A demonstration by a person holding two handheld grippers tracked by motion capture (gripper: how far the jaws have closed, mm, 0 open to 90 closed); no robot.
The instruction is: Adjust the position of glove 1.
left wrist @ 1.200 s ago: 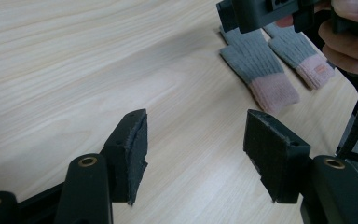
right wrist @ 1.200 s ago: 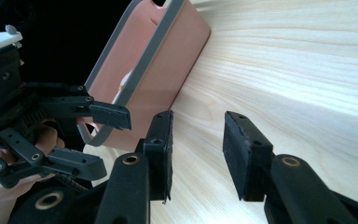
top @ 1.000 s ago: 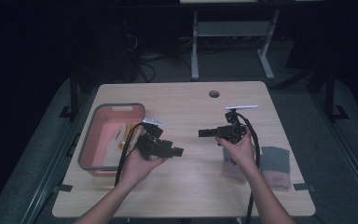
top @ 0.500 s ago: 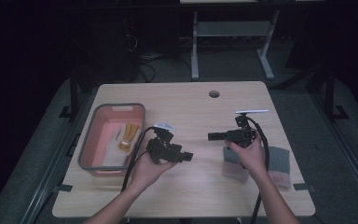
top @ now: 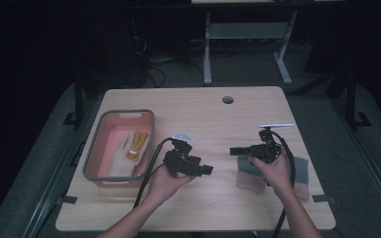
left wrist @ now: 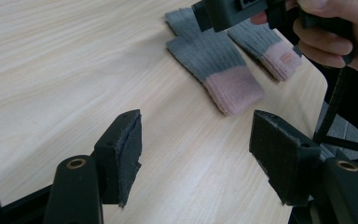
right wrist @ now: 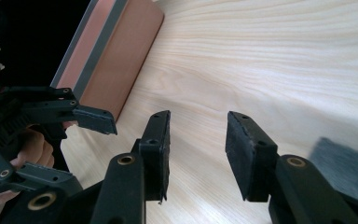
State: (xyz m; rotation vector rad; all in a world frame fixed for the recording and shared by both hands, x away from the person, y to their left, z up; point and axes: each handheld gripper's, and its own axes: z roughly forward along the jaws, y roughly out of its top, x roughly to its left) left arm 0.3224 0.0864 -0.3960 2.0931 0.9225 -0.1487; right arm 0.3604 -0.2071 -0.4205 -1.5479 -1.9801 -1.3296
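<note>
Both grippers have drifted toward the person's right since the earlier frames, the left one away from the basin and the right one out over the socks; the left gripper is held in the left hand above bare wood near the middle of the table, its nose pointing right toward the other tool; its jaws stand wide apart with nothing between them, as the left gripper view shows; the right gripper sits in the right hand, nose pointing left, jaws parted to a moderate gap and empty, seen plainly in the right gripper view; the two tools face each other, apart, across a stretch of table.

Two grey socks with pink cuffs lie flat near the table's right edge; the nearer sock runs its long axis toward the person, cuff end closest to the front edge; the second sock lies just beside it, roughly parallel, partly under the right hand in the high view; a pink basin with a grey rim sits at the left of the table, holding a white cloth and something yellow I cannot identify.
</note>
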